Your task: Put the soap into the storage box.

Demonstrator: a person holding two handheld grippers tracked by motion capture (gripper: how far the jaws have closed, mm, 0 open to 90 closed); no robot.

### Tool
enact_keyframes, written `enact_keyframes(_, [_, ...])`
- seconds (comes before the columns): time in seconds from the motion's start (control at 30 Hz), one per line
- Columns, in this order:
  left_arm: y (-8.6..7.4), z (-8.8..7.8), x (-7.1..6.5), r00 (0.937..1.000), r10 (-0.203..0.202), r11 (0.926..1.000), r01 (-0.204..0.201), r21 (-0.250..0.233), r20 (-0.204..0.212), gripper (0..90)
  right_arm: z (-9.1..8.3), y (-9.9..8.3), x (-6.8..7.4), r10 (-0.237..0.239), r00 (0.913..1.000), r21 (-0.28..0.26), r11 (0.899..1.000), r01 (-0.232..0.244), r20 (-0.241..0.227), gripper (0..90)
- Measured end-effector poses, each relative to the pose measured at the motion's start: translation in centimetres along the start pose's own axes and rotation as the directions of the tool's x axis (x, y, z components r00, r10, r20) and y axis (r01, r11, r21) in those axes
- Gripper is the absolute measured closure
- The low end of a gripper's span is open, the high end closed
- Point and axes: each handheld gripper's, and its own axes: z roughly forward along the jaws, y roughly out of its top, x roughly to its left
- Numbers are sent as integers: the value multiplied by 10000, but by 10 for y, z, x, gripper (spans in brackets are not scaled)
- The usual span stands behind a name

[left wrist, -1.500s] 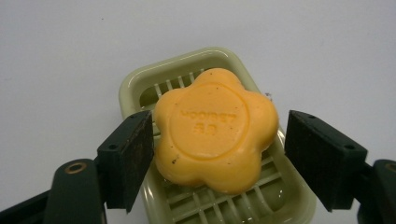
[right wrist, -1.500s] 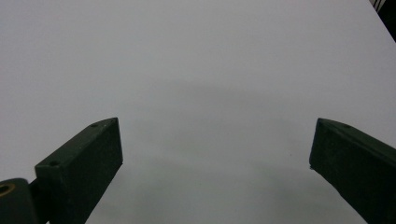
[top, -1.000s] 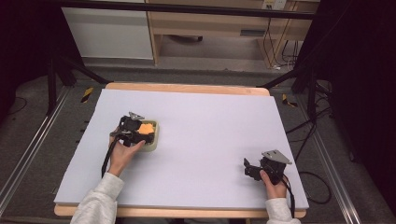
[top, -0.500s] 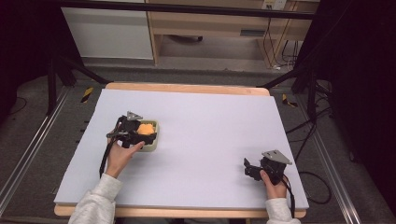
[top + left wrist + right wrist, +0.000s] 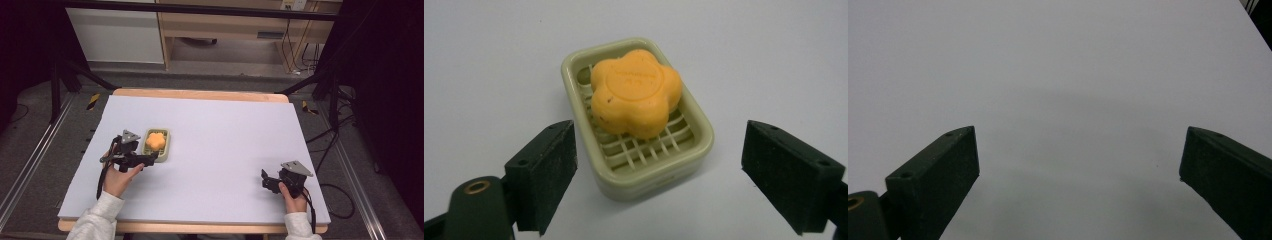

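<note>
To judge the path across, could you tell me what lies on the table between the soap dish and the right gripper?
Nothing: in the high view the stretch of table between the soap dish and the right gripper is bare.

An orange soap [image 5: 636, 92] shaped like a flower with rounded petals lies flat in a pale green soap dish [image 5: 696, 147]. A round stamped mark shows on its upper face. It rests on the dish's white grid insert, toward one end, leaving part of the grid bare at the other. The dish is a rounded rectangle with a raised rim and sits level on the white table top [image 5: 225, 140], on the left half, about midway between near and far edges.
</note>
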Motion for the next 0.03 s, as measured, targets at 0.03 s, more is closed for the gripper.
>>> enact_keyframes(0.03, [-2,-1,0,10000,24,10000,-24,-32,-17,145,0,0,0,7,10000,4,10000,-7,-31,31])
